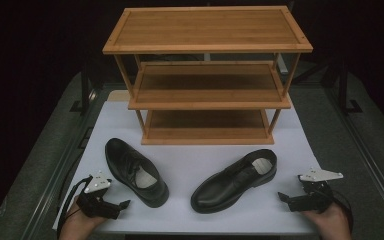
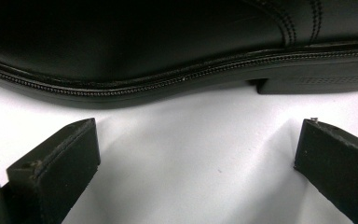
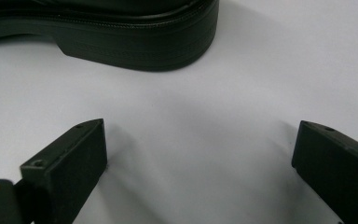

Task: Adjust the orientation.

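At the near left corner of the white surface [image 1: 195,170], the left gripper [image 1: 122,204] rests low in the person's hand, jaws spread wide with nothing between them, aimed at the left black dress shoe [image 1: 135,171] just beside it. That shoe lies toe toward the person, heel angled back toward the wooden shoe rack [image 1: 207,75]. Moving across, the right black dress shoe [image 1: 235,180] sits near the middle, toe near, heel out to the right. Over at the far right, the right gripper [image 1: 285,198] waits, jaws likewise parted and empty, facing that heel. This looks like the approach stage: neither shoe is grasped yet. Next, each gripper probably needs to close in and straddle a shoe's side or collar before squeezing.
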`<state>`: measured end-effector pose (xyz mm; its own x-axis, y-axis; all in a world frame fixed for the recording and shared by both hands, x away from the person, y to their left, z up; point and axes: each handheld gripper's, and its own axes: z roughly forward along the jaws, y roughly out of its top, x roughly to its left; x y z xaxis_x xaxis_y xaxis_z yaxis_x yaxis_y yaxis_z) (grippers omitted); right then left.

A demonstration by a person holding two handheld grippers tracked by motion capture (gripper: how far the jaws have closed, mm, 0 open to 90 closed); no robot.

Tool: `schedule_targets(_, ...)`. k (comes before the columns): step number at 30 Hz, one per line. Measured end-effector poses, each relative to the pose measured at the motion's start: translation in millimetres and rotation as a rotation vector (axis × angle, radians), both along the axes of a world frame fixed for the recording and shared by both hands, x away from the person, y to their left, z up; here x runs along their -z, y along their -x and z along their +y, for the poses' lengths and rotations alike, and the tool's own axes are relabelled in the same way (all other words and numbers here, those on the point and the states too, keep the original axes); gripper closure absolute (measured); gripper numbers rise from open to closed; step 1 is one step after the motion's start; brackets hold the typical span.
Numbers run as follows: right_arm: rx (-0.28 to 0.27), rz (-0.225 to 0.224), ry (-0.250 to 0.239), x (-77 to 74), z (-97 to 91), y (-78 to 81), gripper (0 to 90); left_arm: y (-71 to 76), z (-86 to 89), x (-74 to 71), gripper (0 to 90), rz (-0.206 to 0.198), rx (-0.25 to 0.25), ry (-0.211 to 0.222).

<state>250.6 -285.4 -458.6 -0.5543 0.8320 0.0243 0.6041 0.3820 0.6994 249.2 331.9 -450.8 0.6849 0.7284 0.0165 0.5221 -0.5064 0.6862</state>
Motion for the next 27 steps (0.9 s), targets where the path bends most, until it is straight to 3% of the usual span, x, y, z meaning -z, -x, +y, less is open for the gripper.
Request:
schedule_targets(15,0.000,0.000,0.001,0.0,0.0,0.1,2.7,2.5,3.8,-2.3,0.9,0.003,-0.014,0.017)
schedule_targets(21,0.000,0.000,0.000,0.0,0.0,0.1,2.7,4.0,13.2,-8.0,10.0,0.011,-0.037,0.028)
schedule_targets(22,0.000,-0.001,0.000,0.0,0.0,0.1,2.7,4.1,17.1,-10.7,15.5,0.012,-0.048,0.041)
schedule_targets(25,0.000,0.000,-0.001,0.1,-0.1,0.1,2.7,3.8,20.9,-14.4,17.5,0.009,-0.060,0.044)
schedule_targets(27,0.000,0.000,-0.002,0.1,-0.1,0.1,2.7,2.6,27.1,-22.0,25.6,-0.006,-0.082,0.064)
